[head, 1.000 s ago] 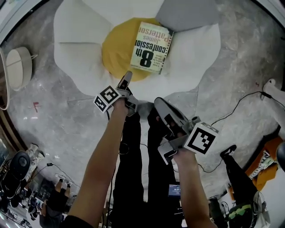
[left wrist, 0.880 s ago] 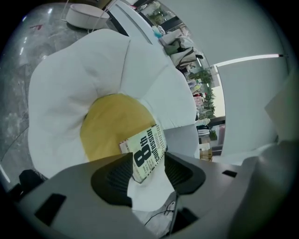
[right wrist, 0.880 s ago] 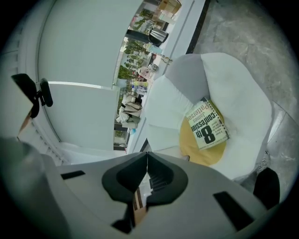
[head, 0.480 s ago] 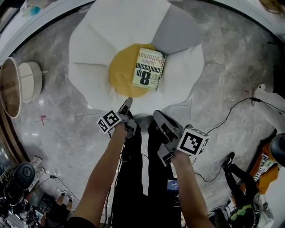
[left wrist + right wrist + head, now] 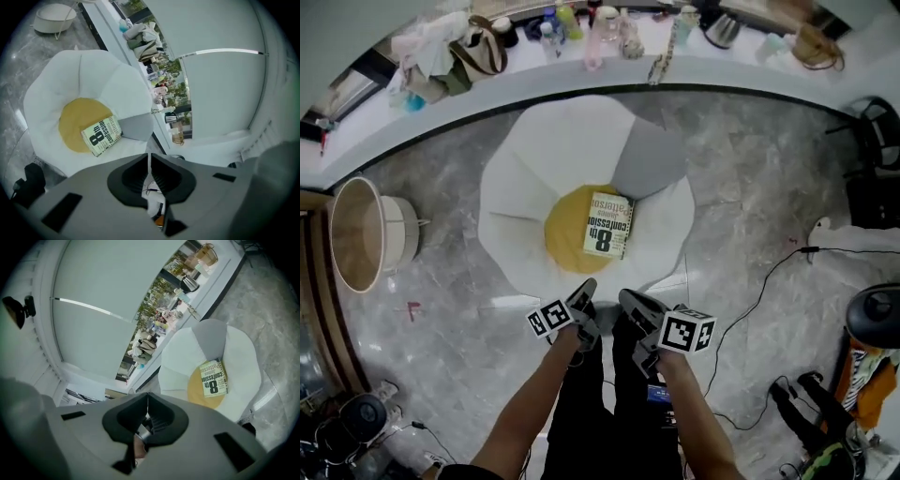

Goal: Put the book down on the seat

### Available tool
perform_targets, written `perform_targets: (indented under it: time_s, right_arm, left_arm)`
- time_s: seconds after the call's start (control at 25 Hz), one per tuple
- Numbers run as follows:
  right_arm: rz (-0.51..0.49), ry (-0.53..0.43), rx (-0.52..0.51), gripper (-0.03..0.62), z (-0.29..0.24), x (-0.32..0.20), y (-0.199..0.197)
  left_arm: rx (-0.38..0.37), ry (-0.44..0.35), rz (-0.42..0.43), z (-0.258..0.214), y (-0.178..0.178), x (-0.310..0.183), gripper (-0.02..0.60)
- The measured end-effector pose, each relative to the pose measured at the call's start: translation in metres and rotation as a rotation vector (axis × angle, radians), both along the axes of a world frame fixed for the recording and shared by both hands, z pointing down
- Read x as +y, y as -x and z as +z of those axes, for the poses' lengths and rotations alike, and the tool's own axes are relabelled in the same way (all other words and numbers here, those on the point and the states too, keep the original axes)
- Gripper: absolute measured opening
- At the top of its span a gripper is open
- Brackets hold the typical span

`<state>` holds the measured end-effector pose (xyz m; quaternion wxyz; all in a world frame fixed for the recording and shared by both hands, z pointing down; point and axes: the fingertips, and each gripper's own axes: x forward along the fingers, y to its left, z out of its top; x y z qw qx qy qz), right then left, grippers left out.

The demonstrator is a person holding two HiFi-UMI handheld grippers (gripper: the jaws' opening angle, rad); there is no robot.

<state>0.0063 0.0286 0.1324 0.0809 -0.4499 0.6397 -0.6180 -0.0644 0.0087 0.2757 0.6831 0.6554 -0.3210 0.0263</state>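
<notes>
The left gripper (image 5: 586, 291) is hovering at the near edge of the white seat (image 5: 534, 178), its jaws just closing together on nothing. The book (image 5: 608, 225) is lying flat on the seat's yellow middle, apart from both grippers. The right gripper (image 5: 630, 301) is hovering alongside, jaws pressed together, empty.

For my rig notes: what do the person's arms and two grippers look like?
The left gripper and right gripper each have a grey body, dark ribbed pads and a white cube with black square markers. The forearms are bare, no sleeves in view; the trousers are black. The left gripper's jaws have just been closing, with nothing between them.
</notes>
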Motion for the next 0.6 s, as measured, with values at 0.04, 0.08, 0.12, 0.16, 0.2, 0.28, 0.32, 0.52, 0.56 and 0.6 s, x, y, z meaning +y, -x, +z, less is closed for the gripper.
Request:
perform_targets:
  time_s: [0.04,0.08,0.12,0.16,0.2,0.28,0.32,0.52,0.56,0.6]
  right_arm:
    - [-0.009,-0.011,0.008,0.017,-0.009,0.001,0.0]
    - [-0.015,-0.021,0.016,0.017,-0.018,0.003,0.001]
    - [-0.018,-0.032,0.024,0.017,-0.027,0.004,0.0]
    - [-0.018,-0.042,0.033,0.017,-0.036,0.004,-0.001]
    - [-0.016,-0.052,0.04,0.017,-0.045,0.005,-0.002]
    - [-0.012,-0.074,0.051,0.017,-0.062,0.005,-0.004]
    - [-0.013,-0.087,0.056,0.017,-0.071,0.005,-0.004]
    - [-0.067,-0.135,0.112,0.017,-0.106,0.016,-0.001]
    - [-0.079,-0.141,0.124,0.017,-0.111,0.018,-0.001]
    - [-0.091,-0.147,0.136,0.016,-0.115,0.021,0.0]
  left_arm:
    - [0.022,-0.016,0.011,-0.016,-0.003,0.001,0.028]
    - [0.044,-0.033,0.019,-0.032,-0.005,0.003,0.028]
    - [0.064,-0.052,0.028,-0.048,-0.006,0.004,0.023]
    - [0.083,-0.072,0.036,-0.065,-0.007,0.005,0.017]
    - [0.099,-0.093,0.042,-0.08,-0.007,0.005,0.015]
    - [0.127,-0.132,0.046,-0.109,-0.004,0.005,0.014]
    - [0.14,-0.149,0.048,-0.123,-0.002,0.006,0.014]
    - [0.176,-0.277,0.095,-0.193,0.0,0.013,0.012]
    - [0.186,-0.301,0.106,-0.207,0.0,0.014,0.012]
    - [0.195,-0.321,0.117,-0.219,0.0,0.015,0.012]
